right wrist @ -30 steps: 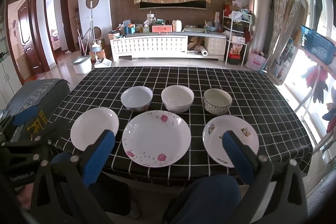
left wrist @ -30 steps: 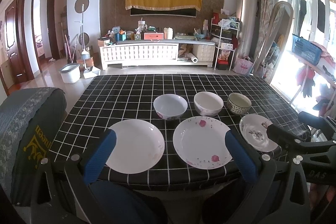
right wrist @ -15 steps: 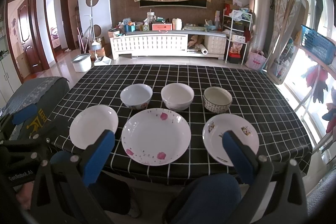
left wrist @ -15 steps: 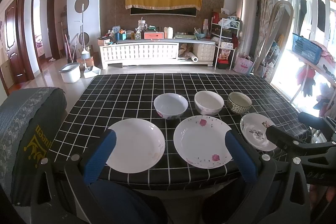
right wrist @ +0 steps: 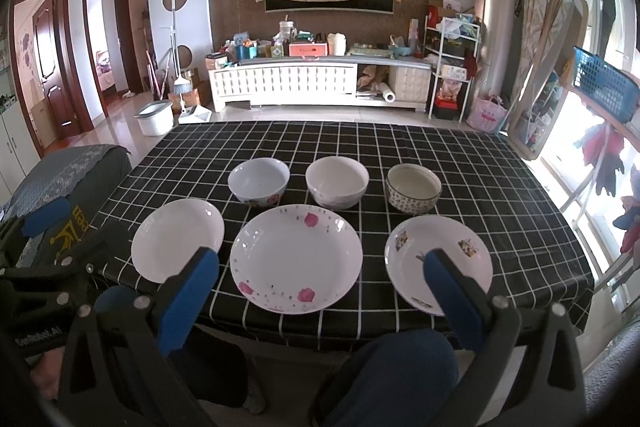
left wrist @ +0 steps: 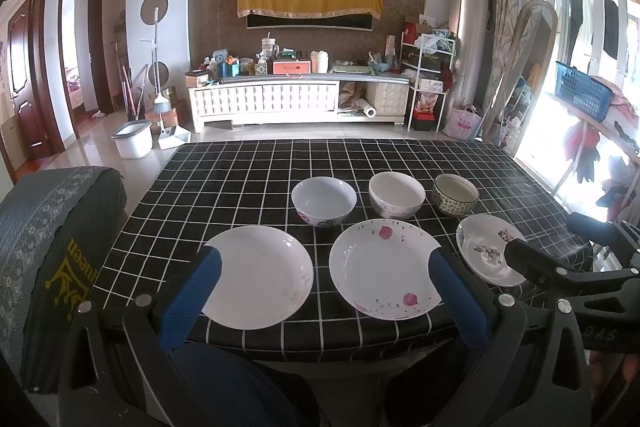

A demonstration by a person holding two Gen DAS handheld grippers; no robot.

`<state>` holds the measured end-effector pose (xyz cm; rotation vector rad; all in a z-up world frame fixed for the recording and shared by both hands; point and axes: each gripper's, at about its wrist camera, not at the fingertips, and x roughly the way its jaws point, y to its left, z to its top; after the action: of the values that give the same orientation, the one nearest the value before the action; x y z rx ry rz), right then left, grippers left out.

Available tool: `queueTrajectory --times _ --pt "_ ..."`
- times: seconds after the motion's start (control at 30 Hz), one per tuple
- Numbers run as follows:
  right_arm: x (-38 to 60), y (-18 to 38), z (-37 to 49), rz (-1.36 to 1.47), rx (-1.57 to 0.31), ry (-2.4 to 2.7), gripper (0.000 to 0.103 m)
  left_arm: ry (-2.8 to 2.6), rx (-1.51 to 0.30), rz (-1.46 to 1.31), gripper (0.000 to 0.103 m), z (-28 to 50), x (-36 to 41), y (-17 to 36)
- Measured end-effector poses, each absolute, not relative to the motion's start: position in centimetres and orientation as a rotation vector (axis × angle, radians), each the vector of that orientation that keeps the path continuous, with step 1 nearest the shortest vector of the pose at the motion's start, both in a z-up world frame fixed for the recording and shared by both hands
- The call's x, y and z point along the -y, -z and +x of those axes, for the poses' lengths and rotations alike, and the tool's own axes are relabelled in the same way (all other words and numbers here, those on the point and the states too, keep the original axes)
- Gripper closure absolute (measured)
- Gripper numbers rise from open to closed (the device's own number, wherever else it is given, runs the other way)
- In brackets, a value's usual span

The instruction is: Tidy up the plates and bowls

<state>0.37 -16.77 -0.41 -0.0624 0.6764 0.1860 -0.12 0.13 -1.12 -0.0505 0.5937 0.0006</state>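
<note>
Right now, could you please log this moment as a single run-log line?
stage: not started | left gripper: open, empty | right gripper: open, empty | plates: three, front row | bowls: three, behind, unstacked

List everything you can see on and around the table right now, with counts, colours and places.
plates: 3, white, near row; plain left, pink-flowered middle, small-motif right.
bowls: 3, far row; white left, white middle, dark-patterned right.
table: 1, black cloth with white grid.
chair back: 1, grey cover, left of table.
TV cabinet: 1, white, cluttered top, far wall.
basket: 1, blue, right by window.
left gripper: blue pads, open, empty, before the near edge.
right gripper: blue pads, open, empty, before the near edge.
</note>
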Motion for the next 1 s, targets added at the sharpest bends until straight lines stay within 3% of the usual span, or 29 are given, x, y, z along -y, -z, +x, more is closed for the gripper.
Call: queueTrajectory --times 0.73,1.0 --pt "13.6 -0.6 5.4 -0.086 -0.641 -0.281 0.0 -0.1 -0.596 -0.066 0.001 3.2 -5.0 0.4" --pt "8.4 1.3 11.0 -0.143 -0.713 -0.425 0.0 -0.196 -0.725 -0.073 0.001 7.1 -10.0 3.3"
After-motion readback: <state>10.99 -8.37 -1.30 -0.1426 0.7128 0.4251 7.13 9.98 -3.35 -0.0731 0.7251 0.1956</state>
